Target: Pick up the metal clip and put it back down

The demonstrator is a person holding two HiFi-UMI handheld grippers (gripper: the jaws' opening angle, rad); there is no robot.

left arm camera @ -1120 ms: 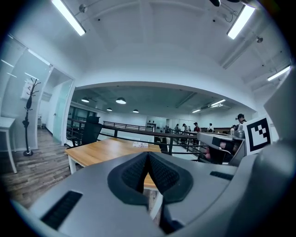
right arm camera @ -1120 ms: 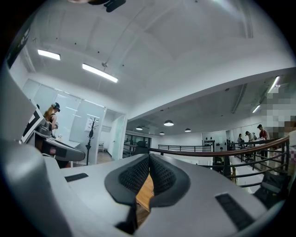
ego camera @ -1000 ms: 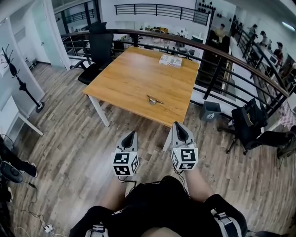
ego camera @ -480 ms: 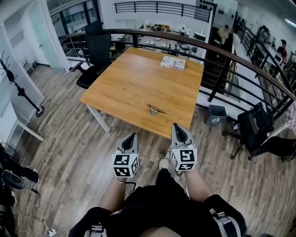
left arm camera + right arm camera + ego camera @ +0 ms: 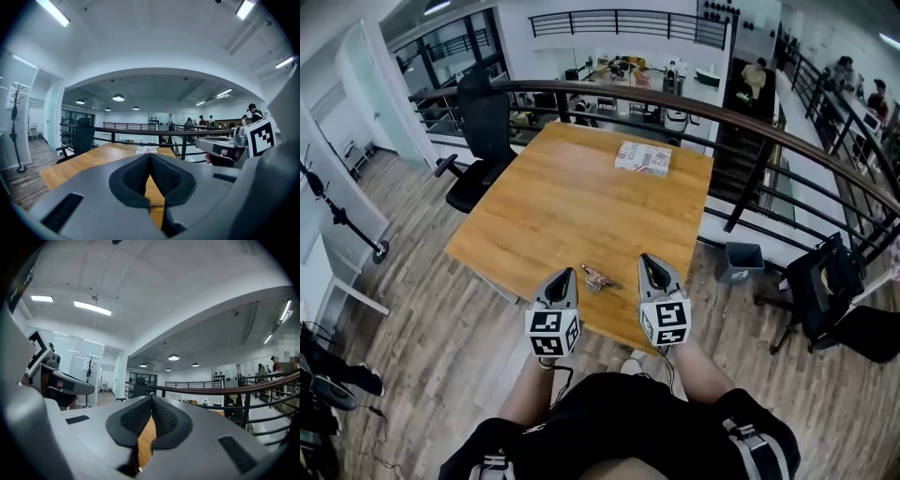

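Head view: a small silver metal clip (image 5: 598,277) lies near the front edge of the light wooden table (image 5: 572,202). It sits between the grey left gripper (image 5: 566,274) and the grey right gripper (image 5: 648,260), long axis roughly crosswise, apparently closer to the left one. Left gripper view: jaws pressed together on nothing, clip out of sight below. Right gripper view: jaws likewise closed and empty, clip unseen. Either gripper would need to open before grasping.
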